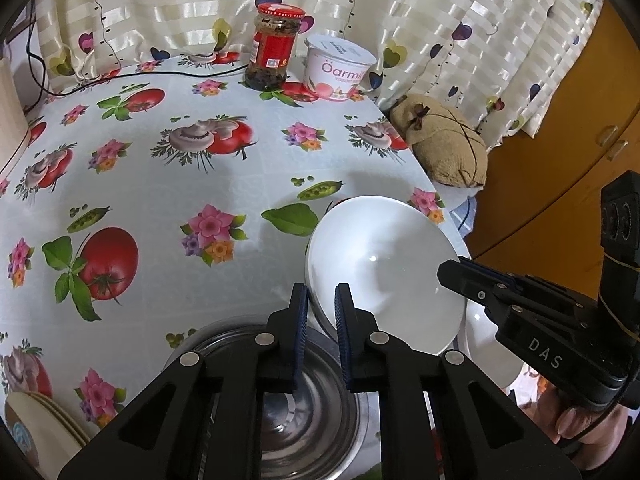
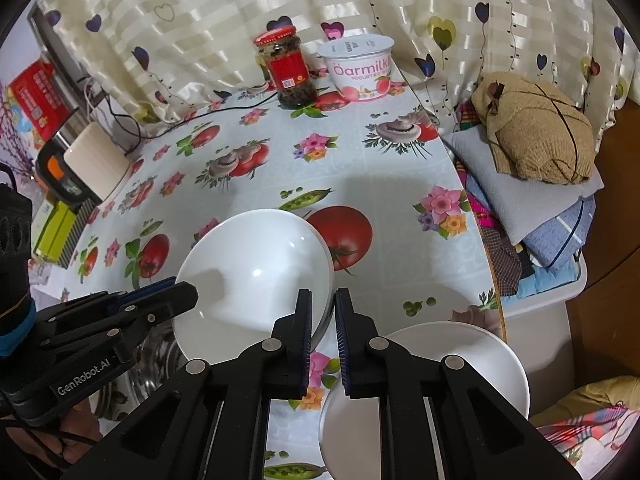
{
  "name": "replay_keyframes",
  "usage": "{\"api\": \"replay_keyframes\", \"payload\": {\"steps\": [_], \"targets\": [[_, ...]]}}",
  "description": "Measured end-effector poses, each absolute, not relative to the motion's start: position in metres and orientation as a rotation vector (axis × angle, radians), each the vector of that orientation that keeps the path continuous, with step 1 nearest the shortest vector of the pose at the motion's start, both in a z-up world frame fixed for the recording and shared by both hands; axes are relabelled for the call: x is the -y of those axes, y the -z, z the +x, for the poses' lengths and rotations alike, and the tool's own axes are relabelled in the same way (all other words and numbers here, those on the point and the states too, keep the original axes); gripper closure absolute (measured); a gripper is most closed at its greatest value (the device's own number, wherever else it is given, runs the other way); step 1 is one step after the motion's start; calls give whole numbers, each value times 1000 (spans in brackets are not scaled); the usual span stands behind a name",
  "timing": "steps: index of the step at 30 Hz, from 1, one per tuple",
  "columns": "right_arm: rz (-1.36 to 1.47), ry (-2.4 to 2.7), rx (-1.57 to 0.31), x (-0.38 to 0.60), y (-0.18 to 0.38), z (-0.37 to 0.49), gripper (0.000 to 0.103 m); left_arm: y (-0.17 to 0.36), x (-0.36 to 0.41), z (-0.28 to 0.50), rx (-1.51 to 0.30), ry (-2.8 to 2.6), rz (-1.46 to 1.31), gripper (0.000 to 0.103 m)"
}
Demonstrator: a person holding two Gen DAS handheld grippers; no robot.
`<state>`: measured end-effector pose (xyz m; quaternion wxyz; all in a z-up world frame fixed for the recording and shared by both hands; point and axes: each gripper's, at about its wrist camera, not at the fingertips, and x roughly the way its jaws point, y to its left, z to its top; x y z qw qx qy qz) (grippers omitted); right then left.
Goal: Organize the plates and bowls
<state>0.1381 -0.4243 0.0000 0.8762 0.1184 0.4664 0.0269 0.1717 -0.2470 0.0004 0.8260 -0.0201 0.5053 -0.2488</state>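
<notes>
A white bowl is held tilted above the table, and it also shows in the right wrist view. My left gripper is shut on its near rim; my right gripper is shut on the opposite rim. A steel bowl sits right under the left gripper, its edge visible in the right wrist view. A second white bowl sits on the table under the right gripper, partly seen in the left wrist view. Cream plates are stacked at bottom left.
A red-lidded jar and a yogurt tub stand at the far table edge by the curtain. A black cable runs along the back. A tan cushion on folded cloths lies off the table's right edge.
</notes>
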Motion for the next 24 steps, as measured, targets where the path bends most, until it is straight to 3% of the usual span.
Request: {"api": "replay_keyframes", "payload": {"steps": [24], "targets": [[200,-75,-900,395,-45,127,91,-39,215,156,-999,500,-88,88]]}}
